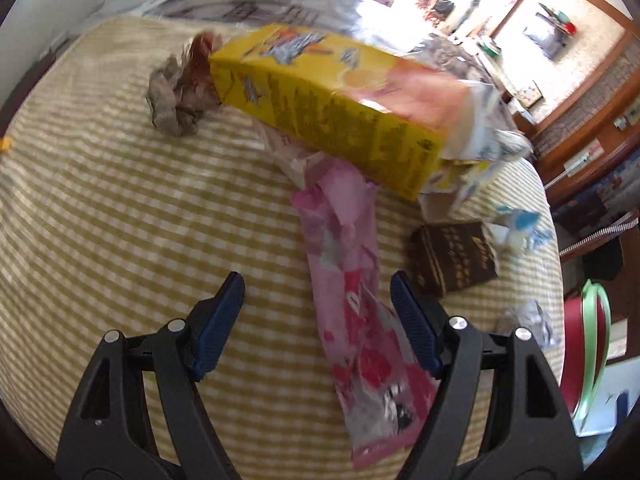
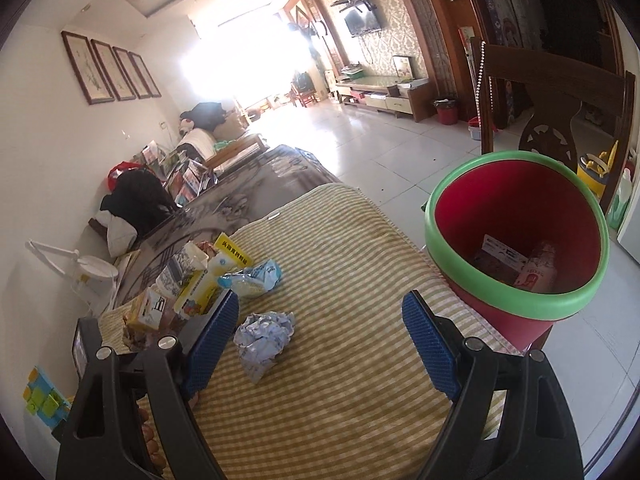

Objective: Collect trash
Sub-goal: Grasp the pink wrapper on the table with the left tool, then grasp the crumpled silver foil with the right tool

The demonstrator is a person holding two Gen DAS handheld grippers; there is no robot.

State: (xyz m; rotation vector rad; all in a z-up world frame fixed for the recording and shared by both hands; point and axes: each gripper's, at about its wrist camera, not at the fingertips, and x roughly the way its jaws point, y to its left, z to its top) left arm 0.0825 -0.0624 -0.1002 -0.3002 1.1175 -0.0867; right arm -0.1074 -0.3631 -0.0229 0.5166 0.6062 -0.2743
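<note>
The left gripper (image 1: 316,292) sits nearest the lens, its fingers (image 1: 222,320) spread wide and empty above the checked cloth (image 1: 120,220) that covers the desk. A pink wrapper (image 1: 352,280) runs up between them, nearer the right-hand finger, and I cannot tell whether that finger touches it. Beyond it lie a yellow carton (image 1: 340,112), a brown packet (image 1: 452,258) and a crumpled brown paper (image 1: 176,96).

The right gripper (image 2: 320,320) is likewise wide and holds nothing; a crumpled blue-white wrapper (image 2: 264,336) lies on the cloth between its 2 fingers, apart from both. The red bin (image 2: 516,240) with a green rim stands just beside the desk edge, with a few pieces already inside.

Risks, as I judge them: the pink wrapper is thin and flat, so closing fingers could slide over it or pinch the cloth and drag the other trash. Its upper end is tucked under the carton, so a lift may tip the carton. The left view is blurred, so aim may be off. A light wad could miss the bin.
</note>
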